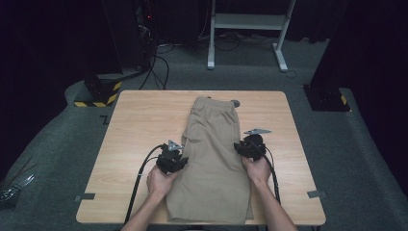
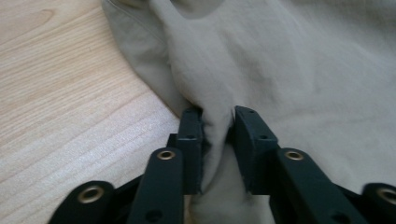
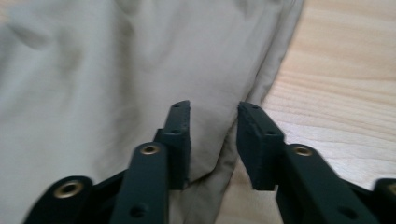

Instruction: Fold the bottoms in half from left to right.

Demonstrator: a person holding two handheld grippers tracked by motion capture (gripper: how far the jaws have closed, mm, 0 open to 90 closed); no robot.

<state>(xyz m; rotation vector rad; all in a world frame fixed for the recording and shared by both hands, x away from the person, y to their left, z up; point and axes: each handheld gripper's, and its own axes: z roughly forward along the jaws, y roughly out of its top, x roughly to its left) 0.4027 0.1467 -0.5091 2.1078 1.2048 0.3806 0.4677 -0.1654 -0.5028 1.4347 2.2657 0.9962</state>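
**Khaki shorts, folded lengthwise: both side edges being gripped**

Item: khaki shorts (image 1: 214, 159), lying on the wooden table (image 1: 134, 144) down its middle, the near hem at the person's edge.

Orientation: long axis runs from the person's side to the far side; the elastic waistband points away, the leg hems toward the person.

Left gripper (image 1: 179, 161): at the shorts' left edge, about mid-length. Its own view shows a ridge of cloth (image 2: 217, 140) bunched between the jaws, which stand narrow and pinch it.

Right gripper (image 1: 242, 148): at the right edge, opposite. Jaws part open, astride the cloth's edge (image 3: 219, 158); the view is blurred, but the pads appear not to press yet.

Step in hand, as judged: securing both side edges before a crosswise fold.

Next move calls for: closing the right jaws on the edge, then lifting both sides evenly.
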